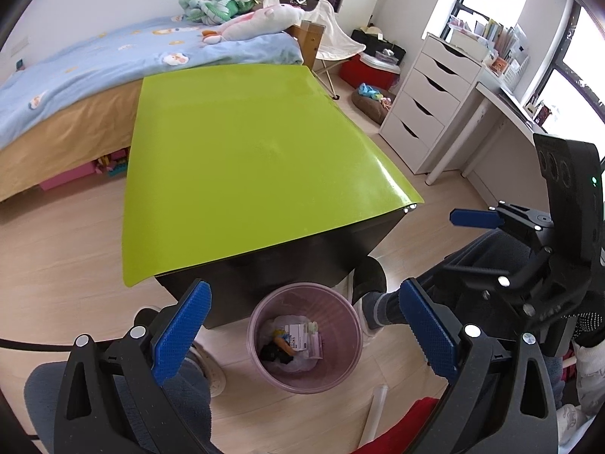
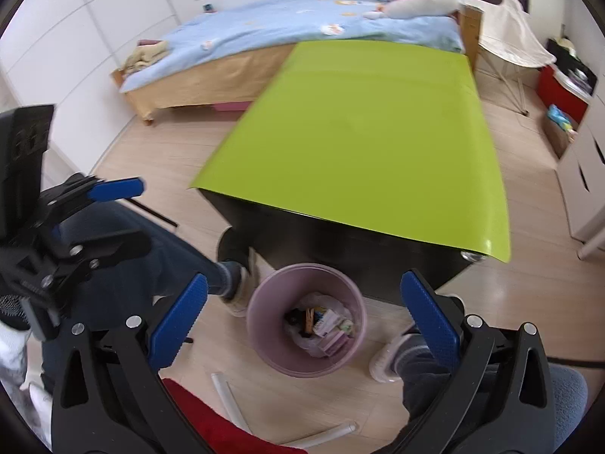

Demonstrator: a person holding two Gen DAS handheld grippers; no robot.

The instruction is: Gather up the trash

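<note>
A pink waste bin (image 1: 302,374) stands on the floor by the front of the table and shows in the right wrist view too (image 2: 306,359). It holds trash (image 1: 295,342): paper packets, a white bag, something black; the same trash (image 2: 321,325) shows from the right. My left gripper (image 1: 306,335) is open and empty above the bin. My right gripper (image 2: 304,319) is open and empty above it too. The right gripper also appears at the right of the left wrist view (image 1: 476,219), and the left gripper at the left of the right wrist view (image 2: 117,189).
A table with a lime-green top (image 1: 245,159) stands behind the bin. A bed (image 1: 94,64) lies behind it. White drawers (image 1: 423,102) and a desk are at the right. The person's legs and feet (image 1: 372,302) flank the bin. A white tube (image 2: 227,397) lies on the floor.
</note>
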